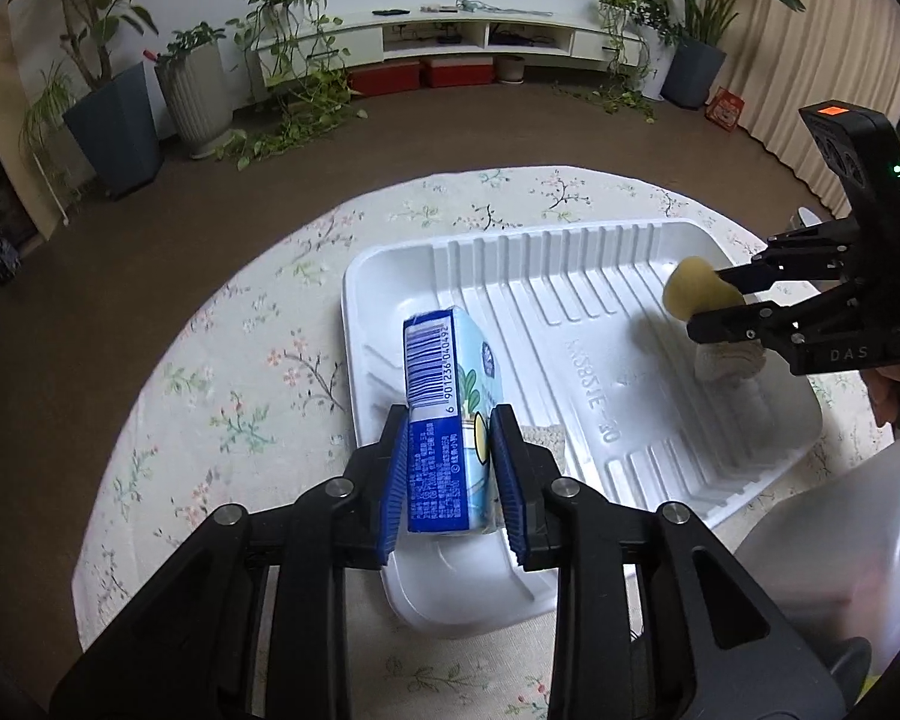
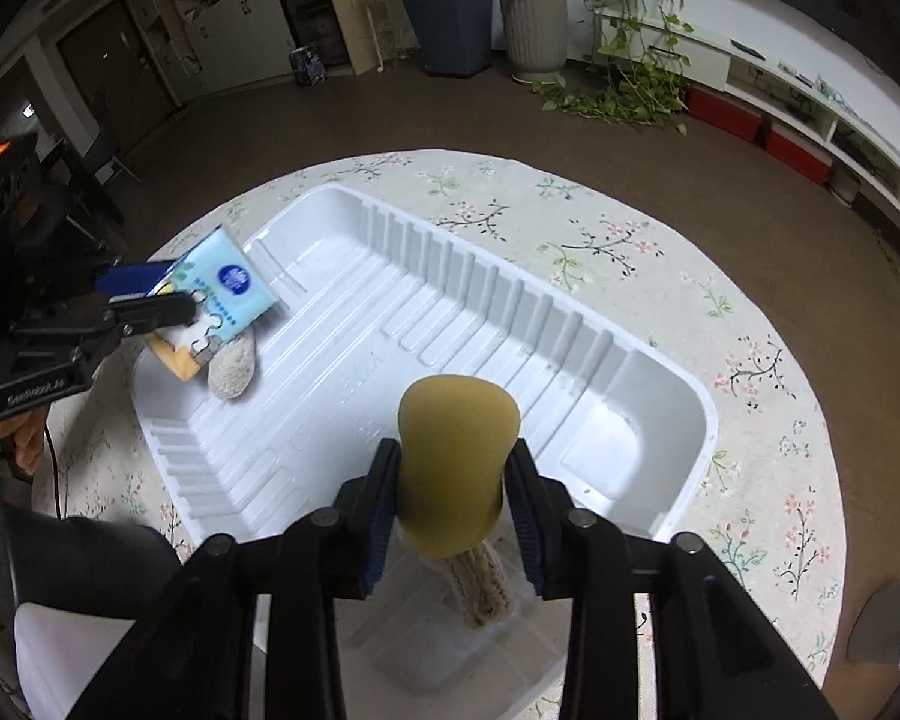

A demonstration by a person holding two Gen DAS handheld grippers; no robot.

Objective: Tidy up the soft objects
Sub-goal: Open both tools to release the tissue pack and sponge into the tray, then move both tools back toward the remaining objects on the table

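My left gripper is shut on a blue tissue pack and holds it over the near left end of the white ribbed tray. My right gripper is shut on a yellow sponge and holds it over the tray's other end. A cream knitted piece lies in the tray under the sponge. Another knitted piece lies in the tray under the tissue pack. The right gripper also shows in the left wrist view, and the left gripper in the right wrist view.
The tray sits on a round table with a floral cloth. A translucent white container stands at the table's near right edge. Potted plants and a low TV shelf stand far off on the brown floor.
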